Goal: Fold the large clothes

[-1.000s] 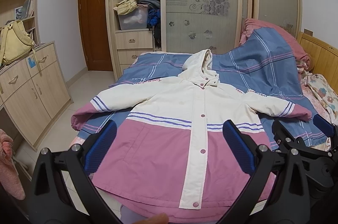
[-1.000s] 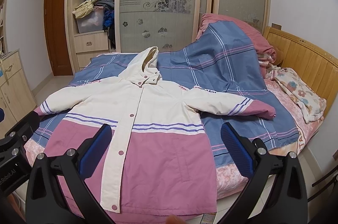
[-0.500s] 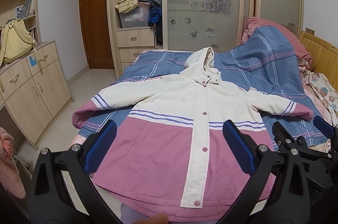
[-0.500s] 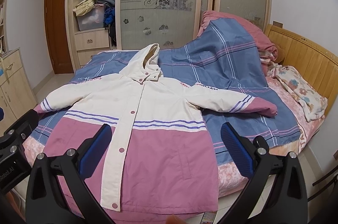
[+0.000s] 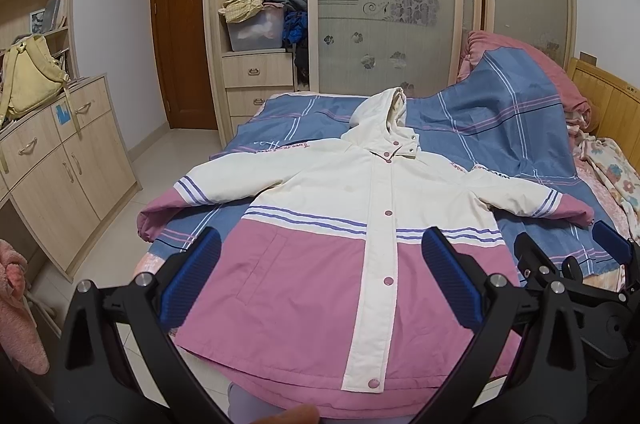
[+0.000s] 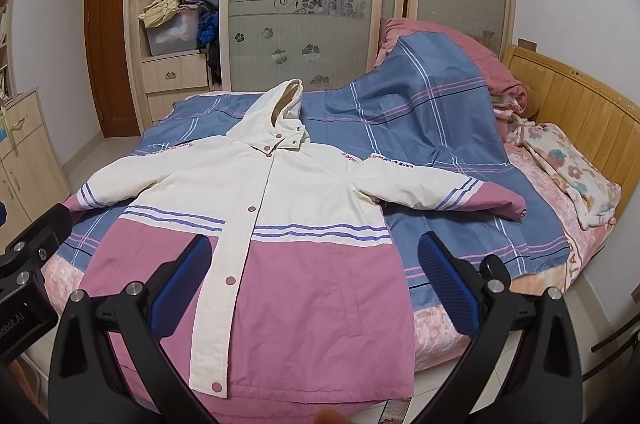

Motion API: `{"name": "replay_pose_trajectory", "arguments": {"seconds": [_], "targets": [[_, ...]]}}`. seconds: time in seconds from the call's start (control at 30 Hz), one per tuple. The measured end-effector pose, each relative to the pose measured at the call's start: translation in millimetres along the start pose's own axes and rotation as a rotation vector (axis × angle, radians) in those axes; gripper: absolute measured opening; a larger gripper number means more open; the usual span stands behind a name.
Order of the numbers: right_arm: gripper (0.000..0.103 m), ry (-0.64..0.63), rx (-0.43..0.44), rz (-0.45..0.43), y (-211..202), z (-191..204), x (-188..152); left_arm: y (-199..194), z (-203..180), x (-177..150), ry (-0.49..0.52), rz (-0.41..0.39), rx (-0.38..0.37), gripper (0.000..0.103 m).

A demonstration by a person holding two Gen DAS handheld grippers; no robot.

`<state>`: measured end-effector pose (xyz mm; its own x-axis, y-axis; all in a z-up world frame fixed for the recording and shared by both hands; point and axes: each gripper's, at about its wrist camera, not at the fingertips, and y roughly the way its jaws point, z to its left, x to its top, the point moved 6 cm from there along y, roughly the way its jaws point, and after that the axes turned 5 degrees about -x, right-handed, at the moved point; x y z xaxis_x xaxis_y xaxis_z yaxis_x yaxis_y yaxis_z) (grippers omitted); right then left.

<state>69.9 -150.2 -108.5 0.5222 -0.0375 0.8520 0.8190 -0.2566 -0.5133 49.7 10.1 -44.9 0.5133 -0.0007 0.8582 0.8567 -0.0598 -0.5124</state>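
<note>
A hooded jacket (image 5: 340, 224) lies face up and spread flat on the bed (image 5: 520, 128), its hem at the near edge and its hood (image 5: 384, 122) pointing toward the wardrobe (image 5: 384, 4). The top half and sleeves are cream, the bottom half and cuffs pink, with thin purple stripes where the colours meet. A cream placket with pink snaps runs down the front, fastened. Both sleeves stretch out sideways over the blue plaid quilt (image 5: 500, 116).

The left gripper (image 5: 320, 280) hovers above the hem with its blue-padded fingers (image 5: 192, 278) spread wide, gripping nothing. The right gripper (image 6: 314, 280) is likewise wide open and empty over the jacket's lower right part.

Only the left wrist view shows the cabinet (image 5: 60, 160) with a yellow backpack (image 5: 28, 76) on top, a pink fuzzy garment (image 5: 16, 308) at the left edge, and the right gripper's body at lower right. The right wrist view alone takes in the wooden headboard (image 6: 568, 120), the floral blanket (image 6: 568, 168) and the bed's right corner.
</note>
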Motion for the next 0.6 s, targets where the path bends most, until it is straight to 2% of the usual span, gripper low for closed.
{"name": "replay_pose_trajectory", "arguments": {"seconds": [0.6], "targets": [[0.102,-0.004,0.002,0.003,3.0,1.3,-6.3,2.6,-0.4,-3.9,0.000,0.005,0.002,0.101]]}}
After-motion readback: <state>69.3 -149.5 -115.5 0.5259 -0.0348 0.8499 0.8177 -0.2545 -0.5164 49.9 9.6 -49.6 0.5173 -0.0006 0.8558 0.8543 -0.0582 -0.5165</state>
